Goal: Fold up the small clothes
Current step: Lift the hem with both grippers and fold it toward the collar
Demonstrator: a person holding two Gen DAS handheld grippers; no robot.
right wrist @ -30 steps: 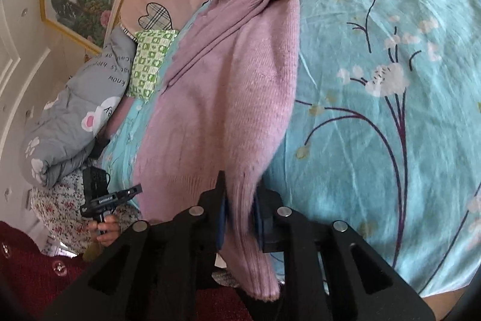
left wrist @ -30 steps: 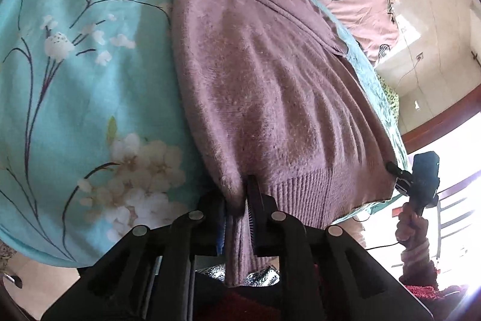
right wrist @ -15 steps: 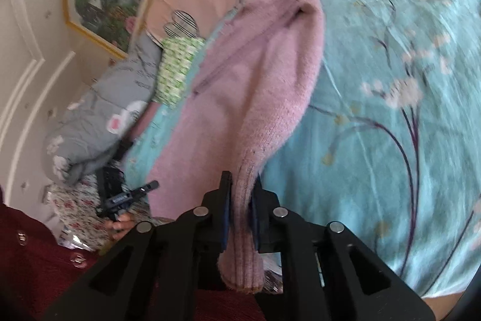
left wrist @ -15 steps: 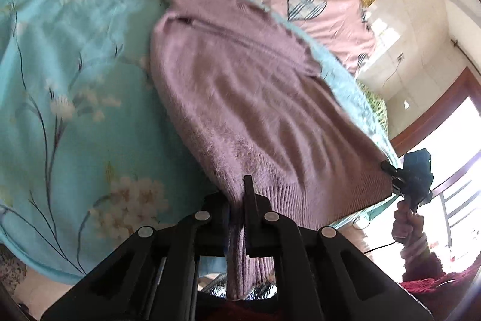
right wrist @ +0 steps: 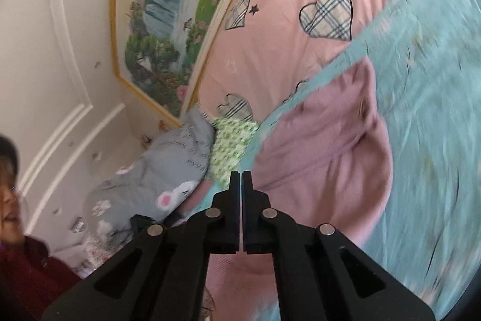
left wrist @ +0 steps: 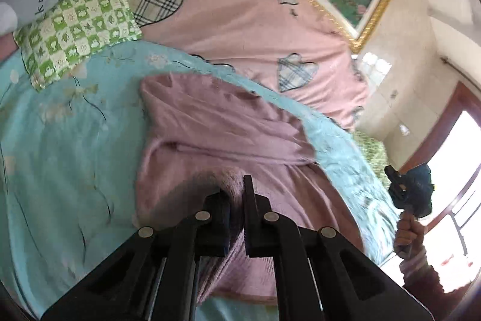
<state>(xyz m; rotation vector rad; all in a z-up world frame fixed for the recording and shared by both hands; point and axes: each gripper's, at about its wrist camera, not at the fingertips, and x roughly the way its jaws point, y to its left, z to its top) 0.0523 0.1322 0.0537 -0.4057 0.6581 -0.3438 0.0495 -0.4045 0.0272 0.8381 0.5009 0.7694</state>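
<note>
On blue bedspread (left wrist: 66, 158), left gripper (left wrist: 236, 194) pinching sweater (left wrist: 228, 128) hem.

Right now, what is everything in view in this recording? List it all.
Mauve knitted sweater: one, on the bedspread, its lower edge lifted toward the collar.
Turquoise floral bedspread: one, under the sweater.
Pink quilt with plaid hearts: one, behind the bedspread.
Green checked pillow: one, far left of the bed.
Grey printed duvet: one, bundled beside the pillow.
Gold-framed landscape painting: one, on the wall.
Left gripper: black, shut on the sweater.
Right gripper: black, shut, pinching nothing visible.
</note>
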